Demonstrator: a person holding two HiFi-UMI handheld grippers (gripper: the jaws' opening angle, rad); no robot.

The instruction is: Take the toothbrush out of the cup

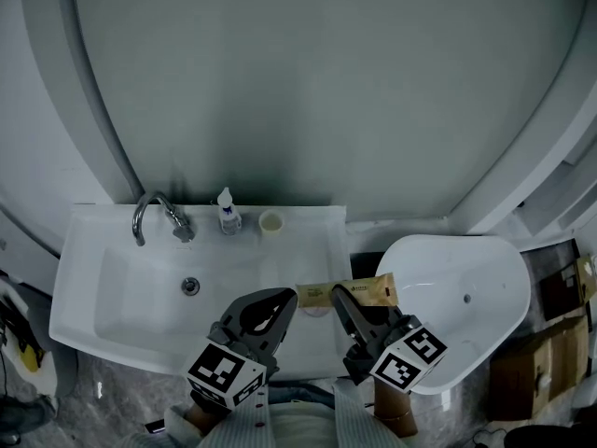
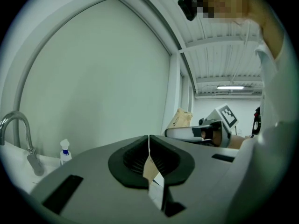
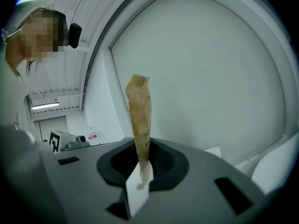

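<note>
Pale grey wall [image 1: 308,91] fills the top of the head view, with a white arched frame [image 1: 93,110] curving down each side. White sink [image 1: 93,287] lower left, with a chrome tap [image 1: 154,215] and small bottle [image 1: 228,213] on its back ledge. White oval bowl [image 1: 466,297] lower right, cardboard boxes [image 1: 536,362] beside it. Grey marbled floor [image 1: 121,390]. Ceiling strip light [image 2: 230,87] lit at right of the left gripper view.

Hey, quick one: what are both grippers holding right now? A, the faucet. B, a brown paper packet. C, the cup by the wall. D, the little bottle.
B: the left gripper and the right gripper are each shut on one end of the same brown paper packet, which stretches between them.
</note>
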